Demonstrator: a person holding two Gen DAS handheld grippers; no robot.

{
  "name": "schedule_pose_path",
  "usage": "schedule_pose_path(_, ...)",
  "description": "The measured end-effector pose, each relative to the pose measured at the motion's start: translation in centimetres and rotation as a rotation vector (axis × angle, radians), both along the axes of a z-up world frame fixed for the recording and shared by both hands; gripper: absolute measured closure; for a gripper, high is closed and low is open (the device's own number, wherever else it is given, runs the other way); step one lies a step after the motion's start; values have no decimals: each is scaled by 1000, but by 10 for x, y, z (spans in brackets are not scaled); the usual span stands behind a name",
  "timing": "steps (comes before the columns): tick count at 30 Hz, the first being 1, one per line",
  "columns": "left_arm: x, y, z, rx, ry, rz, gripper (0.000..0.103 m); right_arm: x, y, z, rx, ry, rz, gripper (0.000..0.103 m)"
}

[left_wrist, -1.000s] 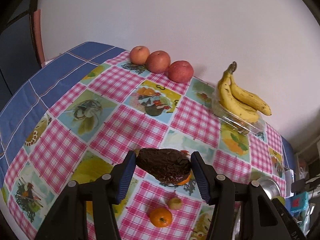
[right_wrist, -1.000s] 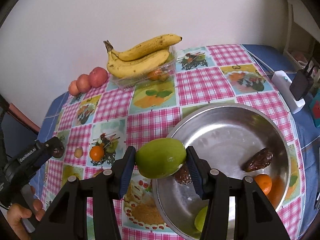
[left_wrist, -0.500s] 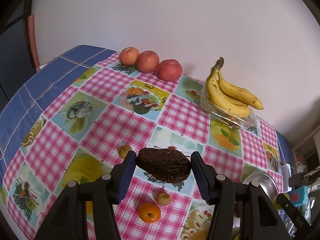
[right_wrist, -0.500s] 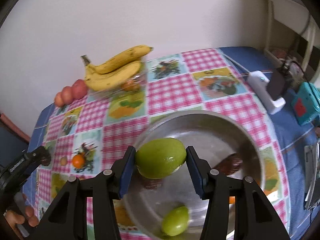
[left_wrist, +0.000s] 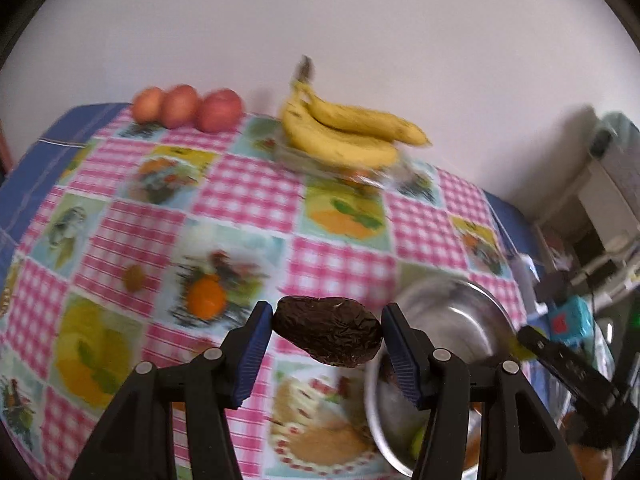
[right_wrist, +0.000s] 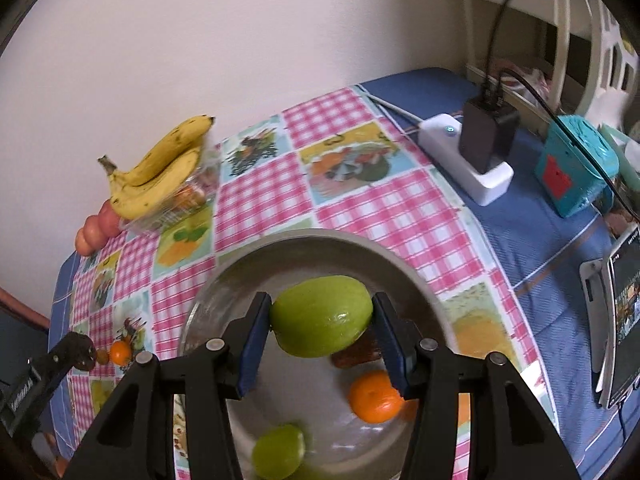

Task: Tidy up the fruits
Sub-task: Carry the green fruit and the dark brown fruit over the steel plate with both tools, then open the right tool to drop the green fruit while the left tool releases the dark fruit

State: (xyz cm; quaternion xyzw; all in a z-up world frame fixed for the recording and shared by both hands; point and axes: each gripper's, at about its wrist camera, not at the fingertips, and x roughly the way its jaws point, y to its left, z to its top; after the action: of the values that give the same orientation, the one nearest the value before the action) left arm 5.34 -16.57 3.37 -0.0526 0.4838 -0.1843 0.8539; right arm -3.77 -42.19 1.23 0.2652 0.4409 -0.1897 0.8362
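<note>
**Two fruits held aloft, the steel bowl below and to the right**

Left wrist view: the left gripper (left_wrist: 327, 338) is seen at lower centre, its blue-padded fingers (left_wrist: 253, 354) closed on a dark brown, wrinkled oval fruit (left_wrist: 328, 336), which is held clear of the surface with its long axis running across from pad to pad. The round stainless-steel bowl (left_wrist: 478, 300) lies to the lower right of the held fruit, its near rim just beside the right-hand finger. A small orange mandarin (left_wrist: 206, 300) and a small brownish fruit (left_wrist: 133, 277) rest on the pink checked tablecloth (left_wrist: 248, 196) at centre left. A bunch of yellow bananas (left_wrist: 344, 136) on a clear plastic tray and three red apples (left_wrist: 188, 106) are lined up along the wall at the top. The frame is blurred.

Right wrist view: the right gripper (right_wrist: 322, 322) is closed on a smooth green oval fruit (right_wrist: 322, 320), gripped across its long axis and held directly above the bowl (right_wrist: 304, 240). Inside the bowl a second green fruit (right_wrist: 278, 454), an orange mandarin (right_wrist: 374, 396) and a dark fruit, partly hidden, are seen. The right gripper is judged the nearer to the bowl; the left would need to travel rightward.
</note>
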Motion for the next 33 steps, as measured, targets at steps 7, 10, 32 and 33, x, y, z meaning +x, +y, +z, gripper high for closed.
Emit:
schedule_pose_path(7, -19, -44, -18, 37, 31, -139, 44, -4, -18, -11, 23, -11, -9, 50)
schedule_pose_path(10, -26, -57, -27, 59, 47, -179, 44, 0, -16, -15, 19, -2, 8, 50)
schedule_pose_path(32, -35, -78, -53, 99, 124, -237, 44, 22, 5, -42, 45, 43, 89, 50)
schedule_pose_path(33, -35, -77, -53, 97, 124, -237, 43, 22, 5, -42, 45, 43, 89, 50)
